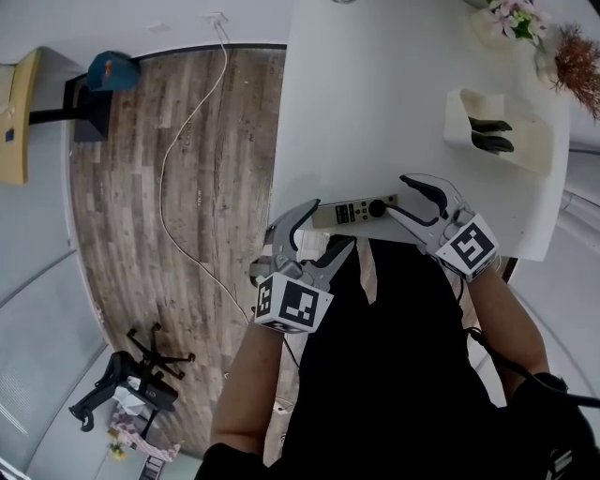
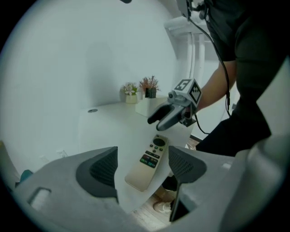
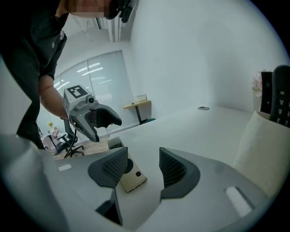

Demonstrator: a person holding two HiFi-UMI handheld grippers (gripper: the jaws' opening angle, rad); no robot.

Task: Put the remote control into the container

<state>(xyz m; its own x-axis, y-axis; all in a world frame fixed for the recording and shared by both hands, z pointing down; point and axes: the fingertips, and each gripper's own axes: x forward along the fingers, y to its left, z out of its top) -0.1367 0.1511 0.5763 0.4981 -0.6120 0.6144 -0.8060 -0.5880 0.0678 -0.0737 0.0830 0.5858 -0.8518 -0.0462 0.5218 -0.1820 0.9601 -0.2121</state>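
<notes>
Remote control [image 1: 354, 212], pale and slim, lies flat along the near edge of the white table [image 1: 394, 103], directly in front of me. My left gripper [image 1: 333, 225] reaches in from the left with its jaws spread wide. In the left gripper view the end of the remote nearest it sits in the gap between the two dark ribbed pads, and neither pad presses on it. My right gripper [image 1: 397, 195] comes in from the opposite side, its jaws likewise apart. In the right gripper view the end with the round dark button lies between the pads, partly behind the left one, and I cannot tell whether that pad touches it. The two grippers face each other across the length of the remote. The container [image 1: 464, 117], a white open-topped holder, stands well apart from the remote, farther back on the table and to my right, with two dark remotes [image 1: 489, 134] standing in it. Flowers [image 1: 517, 19] stand at the far corner of the table. Left of the table, a thin cable [image 1: 173, 187] trails across the wood floor [image 1: 122, 234].
</notes>
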